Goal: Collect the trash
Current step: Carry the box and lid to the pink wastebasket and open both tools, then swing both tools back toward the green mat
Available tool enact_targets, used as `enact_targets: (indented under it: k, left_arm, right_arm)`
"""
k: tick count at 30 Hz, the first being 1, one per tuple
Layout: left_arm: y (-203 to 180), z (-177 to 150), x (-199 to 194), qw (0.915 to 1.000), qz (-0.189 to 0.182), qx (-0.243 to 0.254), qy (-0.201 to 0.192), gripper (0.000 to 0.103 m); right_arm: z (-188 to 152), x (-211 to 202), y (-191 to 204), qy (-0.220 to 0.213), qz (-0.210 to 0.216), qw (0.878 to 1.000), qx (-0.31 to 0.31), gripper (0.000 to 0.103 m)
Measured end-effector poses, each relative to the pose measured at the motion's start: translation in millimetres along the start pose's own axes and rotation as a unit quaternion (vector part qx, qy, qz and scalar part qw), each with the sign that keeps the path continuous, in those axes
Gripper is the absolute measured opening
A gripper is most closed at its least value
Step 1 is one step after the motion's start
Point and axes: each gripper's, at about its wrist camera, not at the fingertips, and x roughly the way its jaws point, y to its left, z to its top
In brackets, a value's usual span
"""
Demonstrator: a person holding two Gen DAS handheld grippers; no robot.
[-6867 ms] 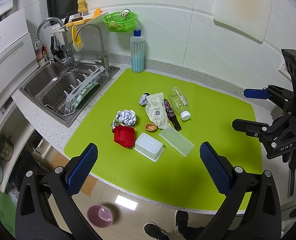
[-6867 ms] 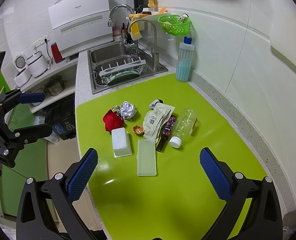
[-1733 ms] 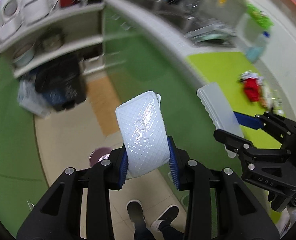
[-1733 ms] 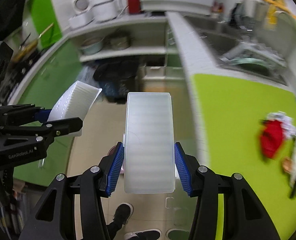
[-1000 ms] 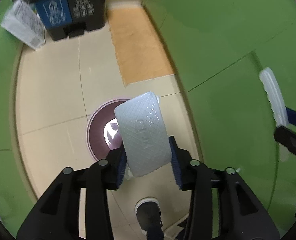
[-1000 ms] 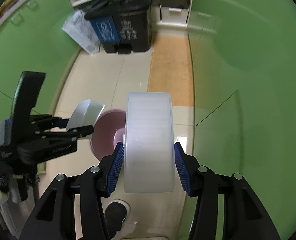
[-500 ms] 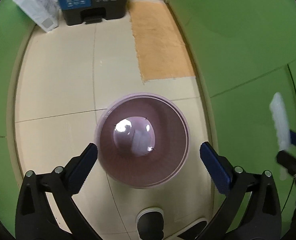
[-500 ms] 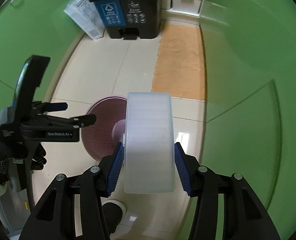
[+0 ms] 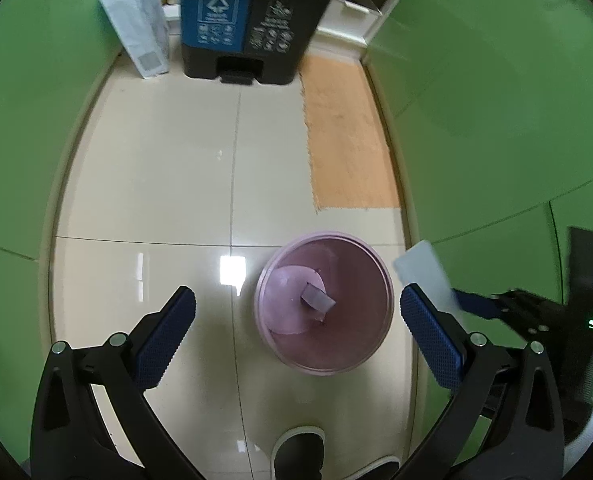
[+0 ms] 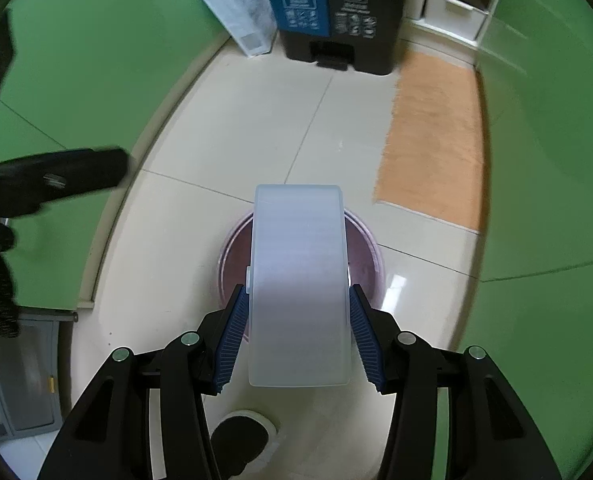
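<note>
The right tool (image 10: pixel 296 332) grips a frosted plastic lid (image 10: pixel 298 280) by its long edges, both blue pads (image 10: pixel 232 332) pressed flat against it, and holds it directly over a pink wastebasket (image 10: pixel 366 248) standing on the cream tile floor (image 10: pixel 236 128). The left tool (image 9: pixel 296 320) hangs beside it with its jaws spread wide and nothing between them, its view looking straight down into the same wastebasket (image 9: pixel 324 360), where a small white plastic box (image 9: pixel 316 300) lies at the bottom. In that left view the lid (image 9: pixel 424 276) pokes in from the right, just past the basket's rim. Farther along the floor an orange mat (image 9: pixel 344 136) runs beside green cabinet fronts (image 9: pixel 496 100), and against the far end stands a black pedal bin with a blue recycling panel (image 9: pixel 252 28), a white paper bag (image 9: pixel 136 20) leaning next to it. A dark shoe (image 9: pixel 298 456) shows at the bottom edge.
</note>
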Motion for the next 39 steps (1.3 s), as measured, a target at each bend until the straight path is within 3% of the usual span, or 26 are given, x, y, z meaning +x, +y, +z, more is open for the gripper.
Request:
enact_targets:
  k: [1, 2, 9, 15, 20, 29, 32, 39]
  left_arm:
    - [4, -1, -3, 1.0000, 0.003, -0.002, -0.004, 0.100]
    - [6, -2, -7, 0.9999, 0.005, -0.004, -0.008, 0.100]
    - [11, -6, -26, 0.9997, 0.009, -0.007, -0.023, 0.100]
    - [-15, -1, -63, 0.9994, -0.001, 0.001, -0.033, 0.100]
    - [-55, 13, -135, 0.9986, -0.006, 0.021, -0.049, 0.100]
    - [-162, 45, -311, 0.9910, -0.034, 0.092, -0.091, 0.100]
    - [-207, 51, -368, 0.9847, -0.054, 0.127, -0.106, 0.100]
    - [-299, 57, -443, 0.9624, -0.092, 0.218, -0.133, 0.100]
  right_arm:
    - [0, 4, 1, 0.002, 0.003, 1.000, 0.001, 0.070]
    - [-1, 5, 3, -0.006, 0.006, 1.000, 0.003, 0.096]
    - [-10, 3, -4, 0.007, -0.010, 1.000, 0.021, 0.097]
    - [-19, -58, -16, -0.008, -0.023, 0.998, 0.050, 0.097]
    - [-22, -158, -16, -0.045, -0.033, 0.996, 0.075, 0.097]
    - [-40, -395, -10, -0.139, -0.041, 0.983, 0.116, 0.098]
    - [-57, -477, -17, -0.178, -0.059, 0.972, 0.140, 0.098]
    - [-112, -595, -56, -0.233, -0.122, 0.942, 0.209, 0.098]
